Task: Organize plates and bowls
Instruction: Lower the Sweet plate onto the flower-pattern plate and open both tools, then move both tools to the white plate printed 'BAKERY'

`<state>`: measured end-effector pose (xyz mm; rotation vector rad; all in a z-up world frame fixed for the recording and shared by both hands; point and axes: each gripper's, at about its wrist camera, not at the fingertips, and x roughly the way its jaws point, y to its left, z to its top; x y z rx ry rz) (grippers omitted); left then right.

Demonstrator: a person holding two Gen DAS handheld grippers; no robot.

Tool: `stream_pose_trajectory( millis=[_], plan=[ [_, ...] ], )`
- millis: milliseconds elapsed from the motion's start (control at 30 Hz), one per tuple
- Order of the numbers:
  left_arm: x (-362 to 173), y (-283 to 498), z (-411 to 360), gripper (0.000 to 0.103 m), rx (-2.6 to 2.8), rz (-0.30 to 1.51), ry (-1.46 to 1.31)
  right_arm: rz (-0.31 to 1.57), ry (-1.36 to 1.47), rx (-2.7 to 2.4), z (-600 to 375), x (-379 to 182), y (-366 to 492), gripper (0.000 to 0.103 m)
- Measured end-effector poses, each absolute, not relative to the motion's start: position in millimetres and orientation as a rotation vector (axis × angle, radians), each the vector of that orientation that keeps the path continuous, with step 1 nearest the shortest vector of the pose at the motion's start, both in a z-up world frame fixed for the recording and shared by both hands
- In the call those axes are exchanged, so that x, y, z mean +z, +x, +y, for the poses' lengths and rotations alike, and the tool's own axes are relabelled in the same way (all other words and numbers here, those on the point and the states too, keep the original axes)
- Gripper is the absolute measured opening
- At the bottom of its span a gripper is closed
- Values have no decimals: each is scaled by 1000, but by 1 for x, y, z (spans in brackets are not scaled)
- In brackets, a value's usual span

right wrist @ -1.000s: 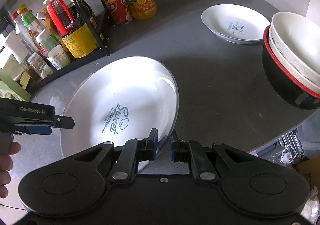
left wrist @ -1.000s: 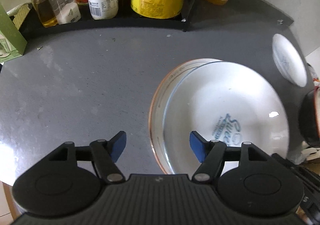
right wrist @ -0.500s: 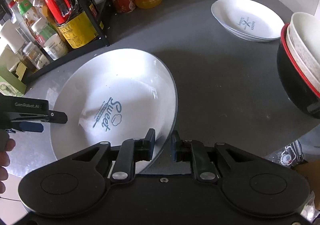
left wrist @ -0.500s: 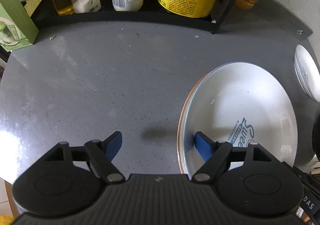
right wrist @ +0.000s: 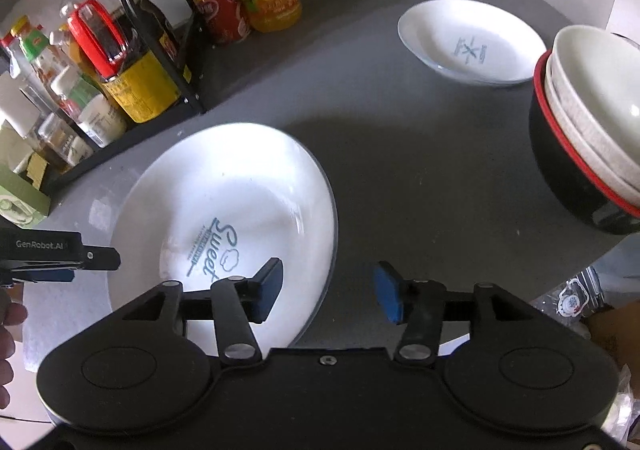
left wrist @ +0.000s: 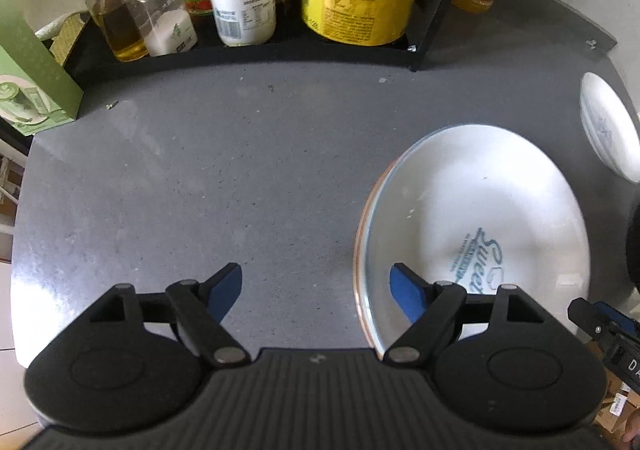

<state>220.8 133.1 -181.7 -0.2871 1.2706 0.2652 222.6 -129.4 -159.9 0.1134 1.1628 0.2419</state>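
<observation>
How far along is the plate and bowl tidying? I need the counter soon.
Done: the bowls sit nested, and the Sweet plate lies on an orange-rimmed plate. In hand: nothing; the right tool and left tool are both open. Left: the far plate sits alone, unstacked.

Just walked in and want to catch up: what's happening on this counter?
A person with a gripper in each hand is sorting dishes on a grey counter. The right gripper is open around the rim of the "Sweet" plate, which lies on another plate. The left gripper hovers open beside it. A second white plate and stacked bowls sit further off.
</observation>
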Motion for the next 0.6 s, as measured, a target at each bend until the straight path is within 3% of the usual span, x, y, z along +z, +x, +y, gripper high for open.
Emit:
stream_pose_trajectory(
  millis=[267,600],
  plan=[
    [-164,214,122,80,191,1263,-309,1137,112,265,-121,-147,218,74],
    [-133,207,96,80,93,1249,-224,1086,84,299,-126,-116,213,93]
  ],
)
